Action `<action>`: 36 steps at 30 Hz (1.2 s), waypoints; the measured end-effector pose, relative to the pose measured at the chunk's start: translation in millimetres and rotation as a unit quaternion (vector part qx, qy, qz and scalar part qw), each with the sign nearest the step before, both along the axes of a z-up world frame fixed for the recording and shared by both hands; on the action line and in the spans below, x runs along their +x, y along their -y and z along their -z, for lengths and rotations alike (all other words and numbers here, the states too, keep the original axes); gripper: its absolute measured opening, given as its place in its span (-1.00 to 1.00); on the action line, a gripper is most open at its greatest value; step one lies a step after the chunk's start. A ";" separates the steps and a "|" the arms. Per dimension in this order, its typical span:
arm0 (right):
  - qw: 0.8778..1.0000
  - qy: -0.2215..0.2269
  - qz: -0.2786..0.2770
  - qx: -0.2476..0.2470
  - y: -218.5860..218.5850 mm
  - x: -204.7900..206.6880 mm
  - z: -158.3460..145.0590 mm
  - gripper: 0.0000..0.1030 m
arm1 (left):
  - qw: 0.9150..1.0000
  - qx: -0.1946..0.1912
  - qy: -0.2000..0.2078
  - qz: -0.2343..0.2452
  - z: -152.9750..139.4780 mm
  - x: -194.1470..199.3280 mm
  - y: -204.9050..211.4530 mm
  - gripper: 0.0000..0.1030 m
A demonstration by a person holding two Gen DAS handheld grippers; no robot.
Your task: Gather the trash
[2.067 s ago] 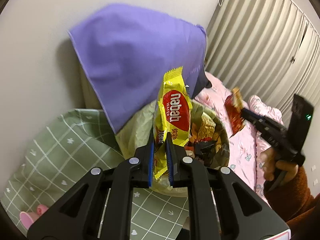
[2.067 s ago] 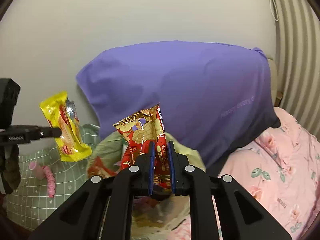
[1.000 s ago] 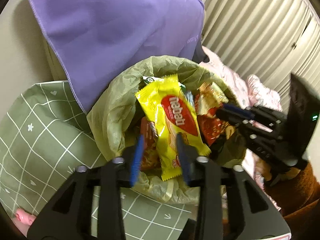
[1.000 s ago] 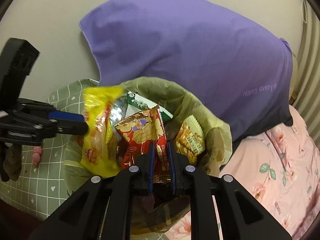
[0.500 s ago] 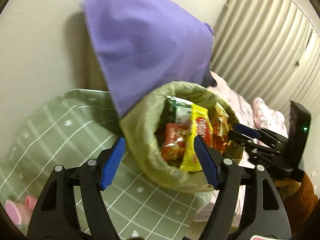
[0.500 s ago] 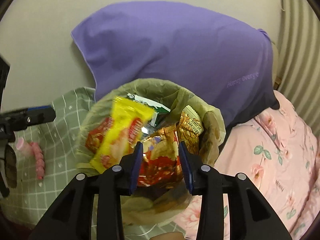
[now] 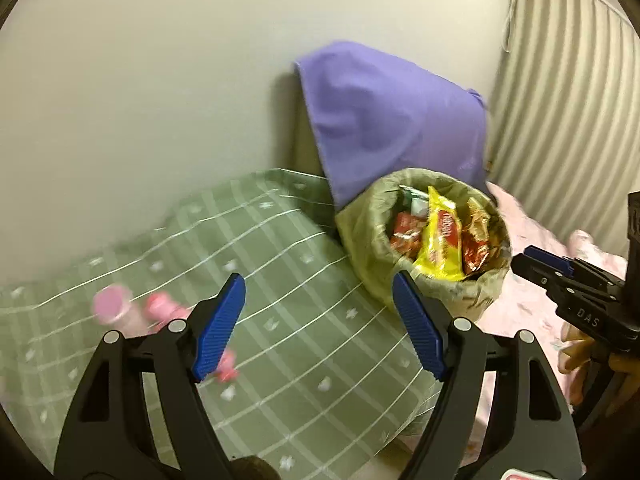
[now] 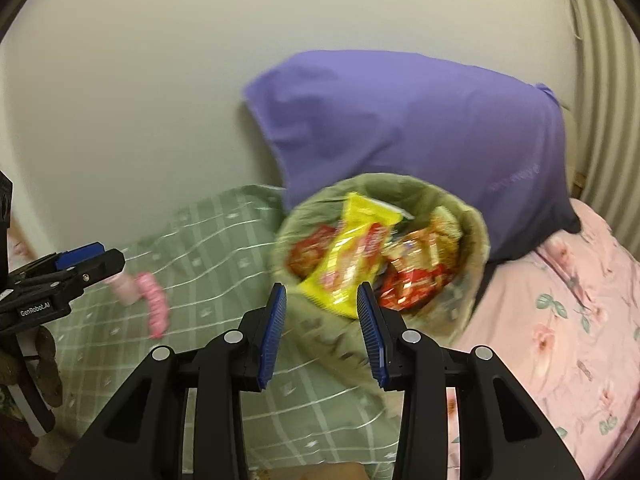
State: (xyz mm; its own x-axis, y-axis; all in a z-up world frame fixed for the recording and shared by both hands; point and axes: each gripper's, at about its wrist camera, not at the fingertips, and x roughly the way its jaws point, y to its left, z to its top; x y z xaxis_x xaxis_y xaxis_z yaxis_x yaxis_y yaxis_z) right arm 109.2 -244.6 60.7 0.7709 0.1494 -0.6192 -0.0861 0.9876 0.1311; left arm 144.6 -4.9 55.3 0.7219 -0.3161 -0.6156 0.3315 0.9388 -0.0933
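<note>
left claw (image 7: 318, 322): wide, nothing between the blue pads; jaws have just been opening. Hangs over the green checked blanket (image 7: 280, 264), clear of the bin.
right claw (image 8: 322, 330): partly spread, empty; jaws have just been opening too. Sits just in front of the bin's near rim.
trash bin (image 8: 478, 240): lined with an olive bag, stands on the bed where the green blanket meets the pink floral sheet (image 8: 568, 320), below the purple cloth (image 8: 400, 120).
yellow wafer wrapper (image 8: 348, 256): inside the bin, on top of the pile.
red-gold wrapper (image 8: 420, 276): inside the bin, right of the yellow one.
done: both wrappers are in the bin, neither claw carries anything.
left: pink items (image 7: 120, 306) lie on the green blanket towards its left edge, blurred; can't tell if they're trash. No other loose wrappers in view.
progress: judged near complete, pending a check of the pink items.
</note>
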 end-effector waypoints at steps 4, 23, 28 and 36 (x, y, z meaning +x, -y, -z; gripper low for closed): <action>0.999 0.000 -0.043 0.014 -13.3 -26.1 3.3 -0.31 | 0.996 0.031 0.024 -0.085 -6.0 -47.2 -12.4 0.40; 0.996 0.015 -0.090 0.008 -28.4 -84.2 -2.7 -0.31 | 0.988 0.040 0.028 -0.144 -10.6 -129.2 -15.0 0.40; 0.996 0.018 -0.084 0.008 -26.5 -90.3 -3.5 -0.31 | 0.989 0.039 0.034 -0.137 -13.9 -133.1 -11.1 0.40; 0.997 0.019 -0.075 0.008 -23.0 -95.8 -3.2 -0.31 | 0.990 0.031 0.034 -0.135 -15.9 -132.4 -11.1 0.40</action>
State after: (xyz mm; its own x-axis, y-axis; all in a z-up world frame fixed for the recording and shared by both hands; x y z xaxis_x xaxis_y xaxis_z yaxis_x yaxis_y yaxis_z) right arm 13.4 -221.6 63.9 0.7617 0.2742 -0.5871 -0.2372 0.9611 0.1412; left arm 12.3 6.2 71.2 0.8154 -0.0689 -0.5748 0.0717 0.9973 -0.0179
